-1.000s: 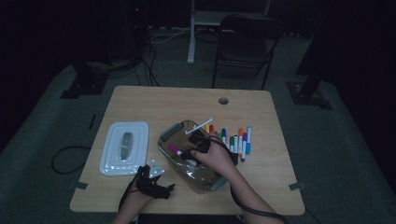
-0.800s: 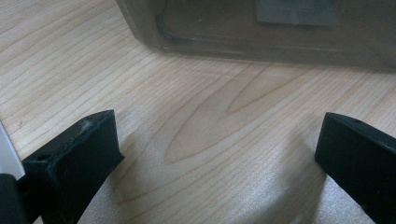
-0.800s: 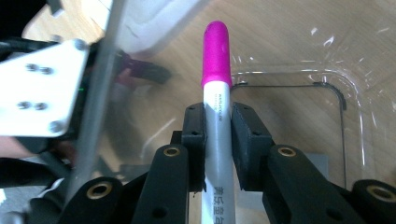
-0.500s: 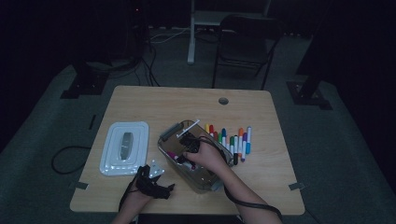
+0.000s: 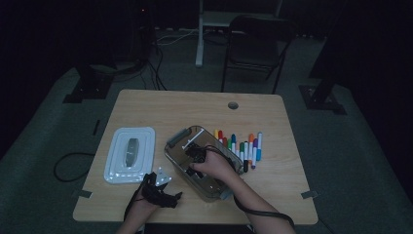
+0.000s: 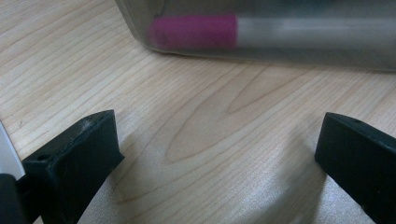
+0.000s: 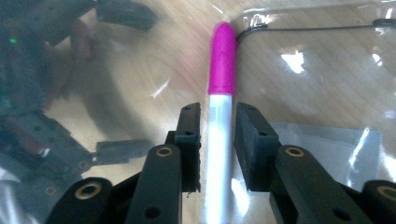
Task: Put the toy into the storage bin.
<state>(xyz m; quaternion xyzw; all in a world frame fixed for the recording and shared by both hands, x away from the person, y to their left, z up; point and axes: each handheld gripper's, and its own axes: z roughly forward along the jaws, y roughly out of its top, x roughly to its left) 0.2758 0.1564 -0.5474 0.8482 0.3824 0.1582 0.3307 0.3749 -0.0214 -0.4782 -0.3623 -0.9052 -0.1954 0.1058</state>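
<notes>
A pink-capped white marker (image 7: 222, 60) lies on the bottom of the clear plastic box (image 5: 178, 139) in the middle of the table. My right gripper (image 7: 218, 126) reaches down into the box (image 7: 327, 60), its jaws on either side of the marker's barrel. They have just been opening, and a thin gap shows beside the left pad. In the high view the right gripper (image 5: 195, 155) is low inside the box. My left gripper (image 6: 219, 140) rests open on the wood by the box's near-left wall, and through that wall the pink marker (image 6: 194, 31) shows. The left gripper (image 5: 163, 183) holds nothing.
The box's white lid (image 5: 130, 154) lies flat at the left of the table. A row of several coloured markers (image 5: 241, 144) lies just right of the box. A chair (image 5: 253, 44) stands beyond the far edge. A cable hole (image 5: 233, 105) sits near the far edge.
My right hand has sunk into the box with the pink marker, which now lies on the bottom. The left hand has stayed where it was.
</notes>
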